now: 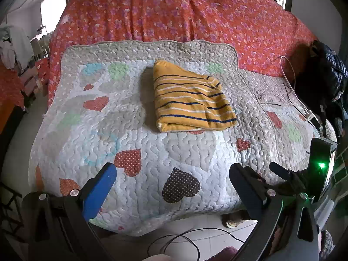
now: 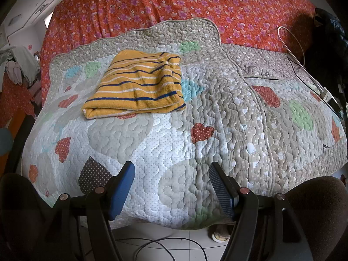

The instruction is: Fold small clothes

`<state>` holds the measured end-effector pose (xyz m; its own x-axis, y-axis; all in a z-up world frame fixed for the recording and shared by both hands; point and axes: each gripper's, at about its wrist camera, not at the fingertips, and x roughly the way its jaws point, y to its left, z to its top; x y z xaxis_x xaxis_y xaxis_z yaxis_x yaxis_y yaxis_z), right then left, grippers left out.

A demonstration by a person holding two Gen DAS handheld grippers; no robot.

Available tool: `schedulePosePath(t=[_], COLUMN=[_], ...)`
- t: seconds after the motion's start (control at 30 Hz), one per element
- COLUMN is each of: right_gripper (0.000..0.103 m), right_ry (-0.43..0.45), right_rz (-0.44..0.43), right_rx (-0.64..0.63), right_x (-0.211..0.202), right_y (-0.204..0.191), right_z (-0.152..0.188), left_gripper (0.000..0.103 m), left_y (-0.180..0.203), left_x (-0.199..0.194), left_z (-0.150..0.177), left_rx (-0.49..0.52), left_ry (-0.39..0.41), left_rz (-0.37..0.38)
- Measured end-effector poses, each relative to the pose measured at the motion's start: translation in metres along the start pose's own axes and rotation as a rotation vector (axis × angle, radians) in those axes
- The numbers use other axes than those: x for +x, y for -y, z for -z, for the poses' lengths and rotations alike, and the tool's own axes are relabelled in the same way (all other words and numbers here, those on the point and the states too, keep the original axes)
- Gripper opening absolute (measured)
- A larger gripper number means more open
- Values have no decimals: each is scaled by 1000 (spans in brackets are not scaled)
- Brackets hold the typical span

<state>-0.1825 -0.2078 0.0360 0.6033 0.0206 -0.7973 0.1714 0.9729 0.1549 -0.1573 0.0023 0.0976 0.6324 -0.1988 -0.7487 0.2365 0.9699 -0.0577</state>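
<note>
Your yellow striped garment (image 1: 191, 100) lies folded into a compact, thick bundle on the quilt (image 1: 108, 130), toward the far side of the bed and well back from its near edge, which suits a finished fold left where it cannot slide off. Both your left tongs (image 1: 171, 187) and your right tongs (image 2: 171, 187) hang over the near edge of the bed with their jaws spread wide and nothing between them, well apart from the garment. Judging by that, the folding looks done, and you are holding back so the bundle stays undisturbed.
</note>
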Motion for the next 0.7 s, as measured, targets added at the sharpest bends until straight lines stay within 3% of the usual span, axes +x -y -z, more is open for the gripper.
schedulePosePath(t=[0.7], right_gripper=[75], right_ry=[3], right_rz=[14], right_rx=[7], right_x=[1], right_y=[4], right_z=[0], left_gripper=[103], left_y=[1], left_x=[9], left_z=[5], left_rx=[1], left_ry=[-43], left_rz=[12])
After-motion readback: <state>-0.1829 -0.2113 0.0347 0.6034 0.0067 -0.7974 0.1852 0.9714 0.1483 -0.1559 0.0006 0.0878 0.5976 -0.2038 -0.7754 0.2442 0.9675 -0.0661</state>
